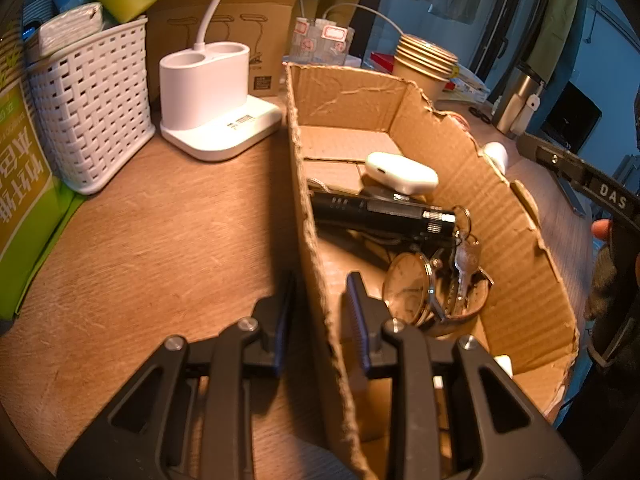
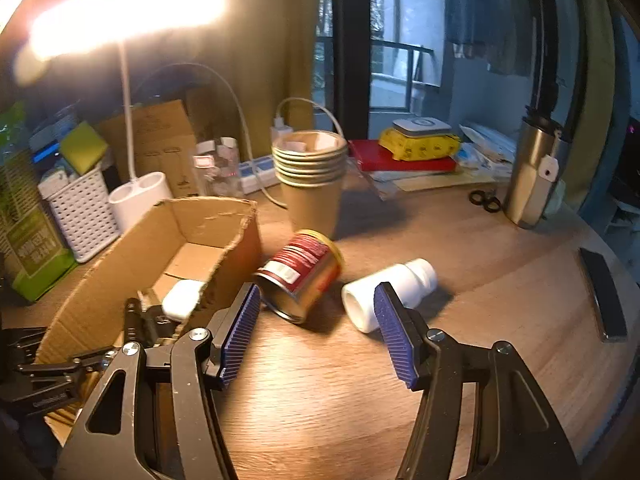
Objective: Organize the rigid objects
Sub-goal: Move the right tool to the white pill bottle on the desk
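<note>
In the left wrist view, the left gripper [image 1: 318, 312] straddles the near wall of a torn cardboard box [image 1: 516, 240] that fills the centre and right of the frame; one finger sits outside the wall and one inside, with small gaps on both sides, so the jaws stand slightly apart and not clamped. Inside the box lie a white earbud case [image 1: 402, 172], a black flashlight [image 1: 380, 214], a round pair of glasses [image 1: 412, 284] and a bunch of keys [image 1: 464, 258]. At upper left stand a white woven basket [image 1: 90, 112] and a white lamp base [image 1: 216, 96]. A black bar at the right edge reads "DAS". In the right wrist view, the right gripper [image 2: 316, 336] hovers low in the frame with its blue ribbed pads [image 2: 240, 336] wide apart, holding nothing. Just beyond them, at centre, a tin can [image 2: 300, 276] with a red and white label lies on its side on the wooden table [image 2: 480, 248]; its text is too blurred to read. Beside it to the right lies a white plastic bottle [image 2: 390, 292], also tipped over. A stack of paper cups [image 2: 312, 176] stands behind.
</note>
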{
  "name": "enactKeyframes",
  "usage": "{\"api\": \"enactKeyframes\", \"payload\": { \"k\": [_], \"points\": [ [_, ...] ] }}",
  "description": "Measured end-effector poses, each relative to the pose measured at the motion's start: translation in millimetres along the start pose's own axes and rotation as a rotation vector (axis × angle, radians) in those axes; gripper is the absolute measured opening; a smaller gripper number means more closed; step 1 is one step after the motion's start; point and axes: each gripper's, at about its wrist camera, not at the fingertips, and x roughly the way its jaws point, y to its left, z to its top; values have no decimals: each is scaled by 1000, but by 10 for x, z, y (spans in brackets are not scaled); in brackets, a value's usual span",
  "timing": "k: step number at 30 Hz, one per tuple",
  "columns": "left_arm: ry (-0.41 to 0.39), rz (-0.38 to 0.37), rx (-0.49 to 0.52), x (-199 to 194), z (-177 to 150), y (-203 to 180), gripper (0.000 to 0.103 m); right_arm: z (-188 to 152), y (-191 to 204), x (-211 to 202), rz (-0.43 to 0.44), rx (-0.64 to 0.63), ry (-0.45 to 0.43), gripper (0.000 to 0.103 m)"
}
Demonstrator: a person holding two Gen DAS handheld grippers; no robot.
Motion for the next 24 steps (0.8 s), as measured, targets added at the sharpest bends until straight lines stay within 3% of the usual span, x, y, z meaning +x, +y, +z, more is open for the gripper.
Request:
{"api": "enactKeyframes", "payload": {
  "k": [14, 24],
  "points": [
    [0, -1, 0, 0, 0, 1, 27, -85, -361, 258, -43, 104, 45, 63],
    [0, -1, 0, 1, 1, 1, 28, 59, -496, 492, -36, 138, 72, 63]
  ]
}}
